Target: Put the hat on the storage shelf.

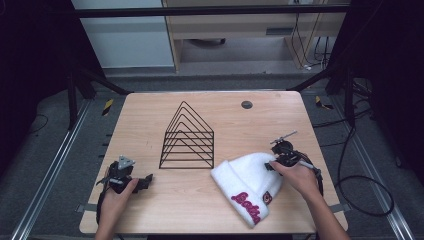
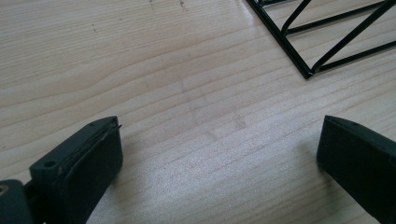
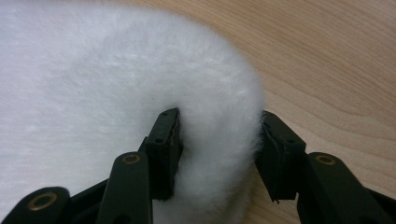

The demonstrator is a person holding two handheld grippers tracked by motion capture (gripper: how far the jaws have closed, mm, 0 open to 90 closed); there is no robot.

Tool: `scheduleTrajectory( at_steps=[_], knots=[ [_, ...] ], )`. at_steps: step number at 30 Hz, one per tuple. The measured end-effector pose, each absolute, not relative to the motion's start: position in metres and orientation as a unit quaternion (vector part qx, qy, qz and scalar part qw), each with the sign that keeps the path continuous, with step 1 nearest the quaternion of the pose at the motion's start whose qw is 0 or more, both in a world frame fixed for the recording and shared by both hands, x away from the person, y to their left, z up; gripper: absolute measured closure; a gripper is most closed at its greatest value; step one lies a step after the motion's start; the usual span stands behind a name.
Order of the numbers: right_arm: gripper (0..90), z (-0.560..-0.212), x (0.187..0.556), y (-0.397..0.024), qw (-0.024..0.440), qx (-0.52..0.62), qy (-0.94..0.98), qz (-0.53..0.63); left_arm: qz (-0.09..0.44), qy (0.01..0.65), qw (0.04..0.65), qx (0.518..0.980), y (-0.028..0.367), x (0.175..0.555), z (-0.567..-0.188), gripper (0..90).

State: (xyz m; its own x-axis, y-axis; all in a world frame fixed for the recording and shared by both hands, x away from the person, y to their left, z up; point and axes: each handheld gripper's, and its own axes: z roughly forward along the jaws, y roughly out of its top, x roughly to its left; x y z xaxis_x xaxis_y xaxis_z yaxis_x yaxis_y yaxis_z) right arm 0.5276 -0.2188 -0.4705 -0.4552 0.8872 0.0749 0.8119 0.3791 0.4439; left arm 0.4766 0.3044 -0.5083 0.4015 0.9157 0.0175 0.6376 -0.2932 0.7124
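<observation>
A white fluffy beanie (image 1: 245,182) with pink lettering on its cuff lies on the front right of the wooden table (image 1: 145,112). My right gripper (image 1: 271,165) is at the hat's rounded crown edge. In the right gripper view a fold of the white fur (image 3: 93,70) bulges between the jaws of that gripper (image 3: 217,135), and one fingertip (image 3: 164,135) dents into it. My left gripper (image 1: 146,181) rests at the front left, held by a hand. Its jaws (image 2: 219,130) stand wide apart over bare wood, with nothing between them.
A black wire rack (image 1: 187,140) of nested triangles stands mid-table, and its corner (image 2: 306,70) lies just ahead of the left gripper. A dark round grommet (image 1: 246,104) sits near the far edge. Cables trail off the table's right side.
</observation>
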Motion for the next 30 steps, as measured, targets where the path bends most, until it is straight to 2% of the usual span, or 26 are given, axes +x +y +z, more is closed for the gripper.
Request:
scheduleTrajectory(
  at_steps=[14, 26, 28, 30],
  knots=[
    [69.6, -0.4728, 0.5277, -0.2187, 0.076, 0.510, 0.829, 0.216, 0.218, 0.502, 0.319, 0.774, 0.3044, 0.4767, -0.5083, 0.0],
    [79.6, -0.4730, 0.5268, -0.2183, 0.073, 0.503, 0.832, 0.221, 0.218, 0.502, 0.319, 0.774, 0.3044, 0.4766, -0.5083, 0.0],
    [80.7, -0.4721, 0.5259, -0.2184, 0.077, 0.498, 0.835, 0.222, 0.218, 0.502, 0.319, 0.774, 0.3044, 0.4767, -0.5083, 0.0],
    [81.5, -0.4639, 0.5207, -0.2178, 0.100, 0.481, 0.837, 0.241, 0.217, 0.501, 0.319, 0.774, 0.3045, 0.4765, -0.5082, 0.0]
  ],
)
